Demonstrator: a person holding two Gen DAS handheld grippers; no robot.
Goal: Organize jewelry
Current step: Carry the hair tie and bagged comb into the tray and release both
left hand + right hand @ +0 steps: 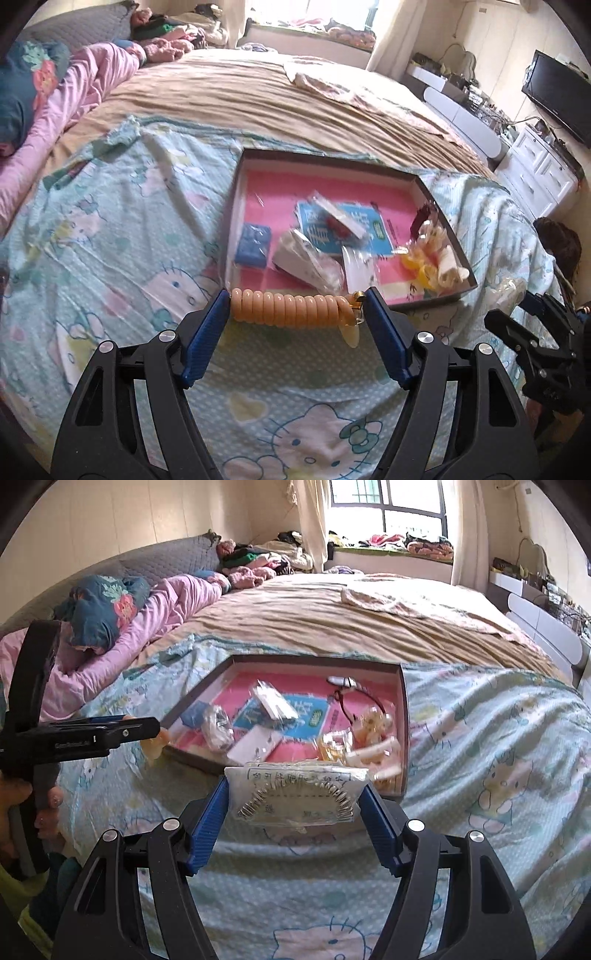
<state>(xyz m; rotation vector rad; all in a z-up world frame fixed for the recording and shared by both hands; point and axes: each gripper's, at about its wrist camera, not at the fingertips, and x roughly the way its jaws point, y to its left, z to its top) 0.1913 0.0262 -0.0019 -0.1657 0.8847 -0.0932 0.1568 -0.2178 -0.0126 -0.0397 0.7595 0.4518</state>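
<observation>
From the left wrist camera, the left gripper [297,308] has its blue fingers [208,334] pressed on the two ends of an orange coiled spiral bracelet [291,308], which spans the gap between them and hangs clear above the bed. A small brass clasp and a pale oval tag sit at the coil's right end. Just beyond the bracelet lies a shallow box [439,206] with dark walls and a pink floor, resting on the Hello Kitty sheet [110,229]. Inside the box are a small blue case [253,243] near its left wall, a blue card [345,230] in the middle under clear packets, and yellow rings [421,269] by its right wall. The right gripper [532,339] shows at the box's right, apart from it.

From the right wrist camera, the right gripper [295,797] clamps a clear plastic packet [295,786] with printed paper and a silver spring bracelet [295,801] inside; the fingers [208,819] press on its left and right edges. The packet hangs just in front of the box's [404,716] near wall, lifted off the sheet [480,738]. The left gripper [155,734], seen side-on, is at the box's left near corner, with a hand [22,797] on its grip. Beyond the box stretches a tan blanket [332,627].
</observation>
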